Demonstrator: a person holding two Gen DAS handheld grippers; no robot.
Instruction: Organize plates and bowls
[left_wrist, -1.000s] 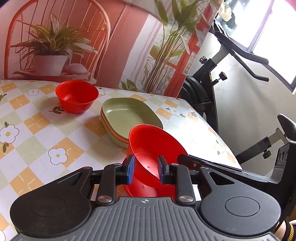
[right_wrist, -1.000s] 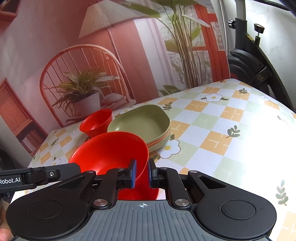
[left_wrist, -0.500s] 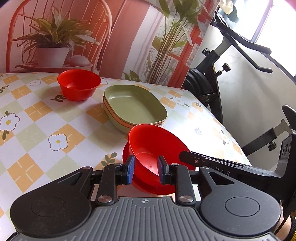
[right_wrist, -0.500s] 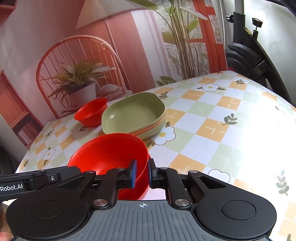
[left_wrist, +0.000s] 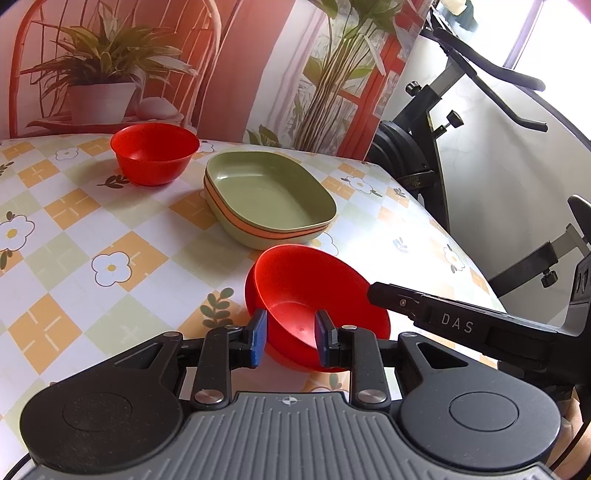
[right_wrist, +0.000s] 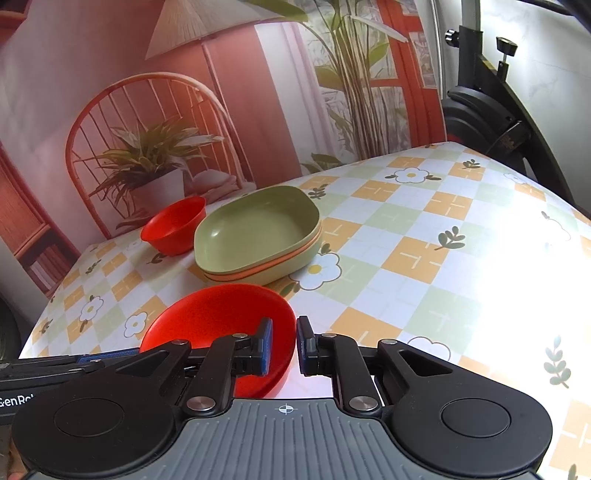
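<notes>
A red bowl (left_wrist: 306, 284) lies tilted inside a second red bowl (left_wrist: 382, 326) near the table's front edge. My right gripper (right_wrist: 284, 347) is shut on the tilted bowl's (right_wrist: 214, 321) near rim, and one of its fingers (left_wrist: 406, 302) reaches that rim from the right in the left wrist view. My left gripper (left_wrist: 290, 338) is open, its fingertips over the near side of the nested bowls. Behind them is a stack of green plates (left_wrist: 269, 195) (right_wrist: 255, 232). A third red bowl (left_wrist: 155, 155) (right_wrist: 173, 229) stands farther back.
The table (left_wrist: 74, 240) has a checked cloth with flowers. A printed backdrop of a chair and potted plant hangs along its far side. An exercise bike (left_wrist: 443, 129) (right_wrist: 491, 96) stands just past the table's right edge.
The bowl in my right gripper has come down from a steep tilt and now rests lower in the other red bowl. Both cameras have pulled back slightly.
</notes>
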